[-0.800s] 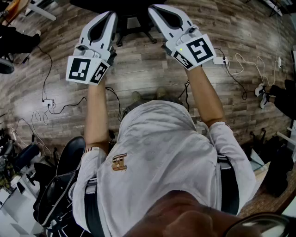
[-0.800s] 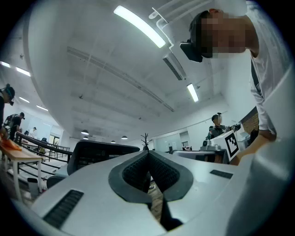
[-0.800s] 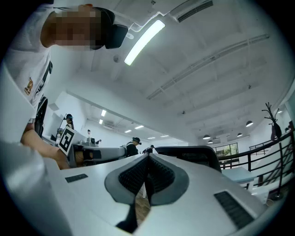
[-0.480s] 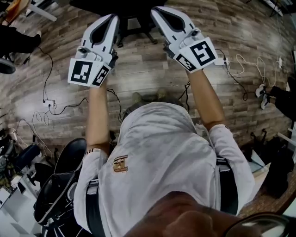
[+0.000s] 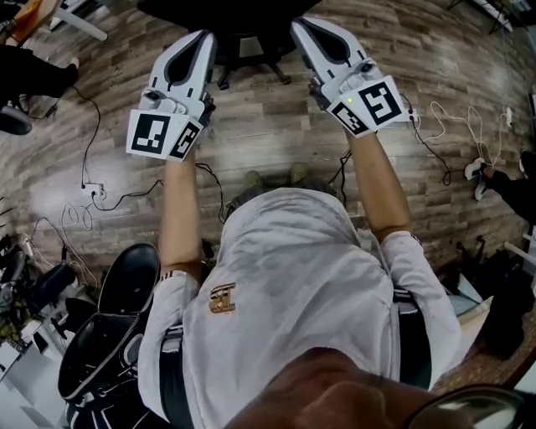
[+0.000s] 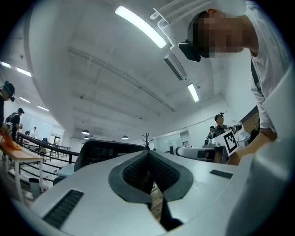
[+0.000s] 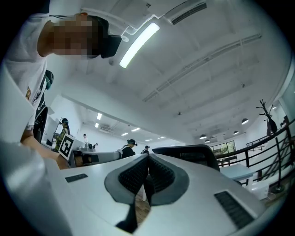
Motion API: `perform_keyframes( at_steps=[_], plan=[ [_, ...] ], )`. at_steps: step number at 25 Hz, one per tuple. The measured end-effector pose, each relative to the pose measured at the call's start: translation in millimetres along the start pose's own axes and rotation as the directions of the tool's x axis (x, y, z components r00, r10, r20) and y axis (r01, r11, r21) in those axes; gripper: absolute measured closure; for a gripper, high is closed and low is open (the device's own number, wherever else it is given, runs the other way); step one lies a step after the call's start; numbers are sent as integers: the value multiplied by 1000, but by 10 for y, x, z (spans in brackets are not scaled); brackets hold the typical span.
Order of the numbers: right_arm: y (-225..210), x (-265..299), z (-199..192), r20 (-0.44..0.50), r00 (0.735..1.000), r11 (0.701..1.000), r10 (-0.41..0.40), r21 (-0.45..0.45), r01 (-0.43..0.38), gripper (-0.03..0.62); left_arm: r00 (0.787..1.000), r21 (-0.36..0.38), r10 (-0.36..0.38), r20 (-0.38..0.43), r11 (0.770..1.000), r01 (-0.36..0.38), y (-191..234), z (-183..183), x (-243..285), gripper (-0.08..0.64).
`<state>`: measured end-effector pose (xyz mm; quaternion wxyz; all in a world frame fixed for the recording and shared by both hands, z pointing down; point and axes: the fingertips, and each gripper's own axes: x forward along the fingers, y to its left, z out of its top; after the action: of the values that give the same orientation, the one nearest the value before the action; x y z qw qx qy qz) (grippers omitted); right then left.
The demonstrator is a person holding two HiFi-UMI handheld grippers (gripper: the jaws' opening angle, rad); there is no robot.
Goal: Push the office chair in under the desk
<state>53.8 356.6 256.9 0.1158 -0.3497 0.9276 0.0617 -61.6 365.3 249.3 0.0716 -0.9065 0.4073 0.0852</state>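
The black office chair [image 5: 243, 42] stands at the top of the head view, its star base and castors on the wooden floor. My left gripper [image 5: 203, 38] and right gripper [image 5: 300, 23] reach forward side by side, tips at the chair's back; whether they touch it I cannot tell. Both are shut with nothing between the jaws. In the left gripper view the mesh chair back [image 6: 103, 154] rises just beyond the closed left gripper [image 6: 148, 153]. The right gripper view has the chair back [image 7: 189, 154] just beyond the closed right gripper [image 7: 148, 156], with a pale tabletop [image 7: 258, 171] past it.
A second black chair [image 5: 126, 285] stands behind me at the lower left. Cables and a power strip [image 5: 90, 188] lie on the floor to the left, more cables [image 5: 444, 117] to the right. A white table leg [image 5: 75, 21] stands at the far left. People [image 7: 128, 148] stand in the background.
Both grippers sit slightly lower and further right in the head view, still shut. More of the chair's base shows at the top of the frame.
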Motion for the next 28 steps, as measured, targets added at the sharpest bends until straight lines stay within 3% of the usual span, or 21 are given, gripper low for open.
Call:
perform_keyframes(
  at_steps=[13,18,25,26,28],
  plan=[
    [117,445,-184,-63,995,993,-76,-92,70,557,1000,48,-15,-25,999,16,871,-35,-431,543],
    [-10,528,-188,-115,988,983,-99,-166,79,555,996,139,-22,-86,990,34,1068,-119,-404,541],
    [-310,594,-341,-226,969,968,-102,-248,44,554,976,296,-20,-215,951,85,1296,-324,-235,540],
    [-371,586,-382,-246,964,966,-100,-254,36,545,973,315,-15,-229,945,88,1348,-355,-211,540],
    [-493,571,-465,-286,954,967,-93,-253,19,435,965,343,-1,-262,935,94,1452,-422,-158,494]
  ],
)
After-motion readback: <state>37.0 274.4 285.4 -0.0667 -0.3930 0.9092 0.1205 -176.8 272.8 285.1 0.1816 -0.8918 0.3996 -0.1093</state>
